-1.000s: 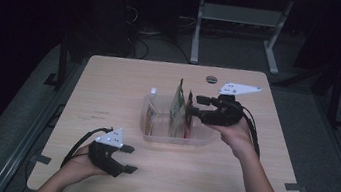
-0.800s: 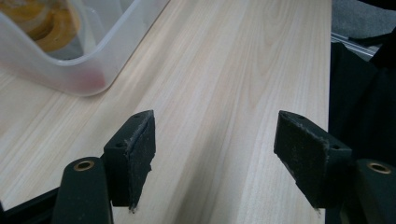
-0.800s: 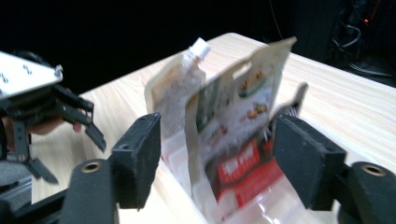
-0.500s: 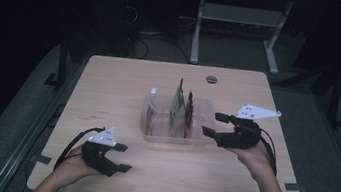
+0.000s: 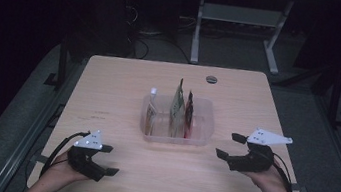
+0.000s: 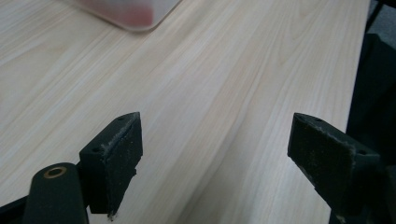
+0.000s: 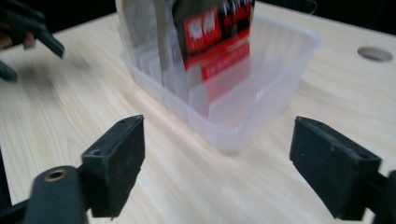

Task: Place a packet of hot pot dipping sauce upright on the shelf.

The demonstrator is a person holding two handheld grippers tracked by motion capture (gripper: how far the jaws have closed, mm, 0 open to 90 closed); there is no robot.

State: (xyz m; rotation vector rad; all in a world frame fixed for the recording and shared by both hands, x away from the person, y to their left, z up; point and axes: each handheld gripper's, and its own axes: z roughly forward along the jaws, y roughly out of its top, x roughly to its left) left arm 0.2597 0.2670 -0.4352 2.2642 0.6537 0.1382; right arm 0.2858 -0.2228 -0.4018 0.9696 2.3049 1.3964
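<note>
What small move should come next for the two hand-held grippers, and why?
Probably none beyond resting: three packets stand upright in the clear bin, and both the left hand-held gripper and the right hand-held gripper are open, empty, near the table's front edge. Their jaws have just been opening, with nothing between them.

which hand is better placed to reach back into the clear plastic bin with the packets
Right. The right tongs, open and empty, sit just beside the clear plastic divided bin and point at it. The left tongs, also open, sit nearer the table's front edge, aimed past it.
</note>
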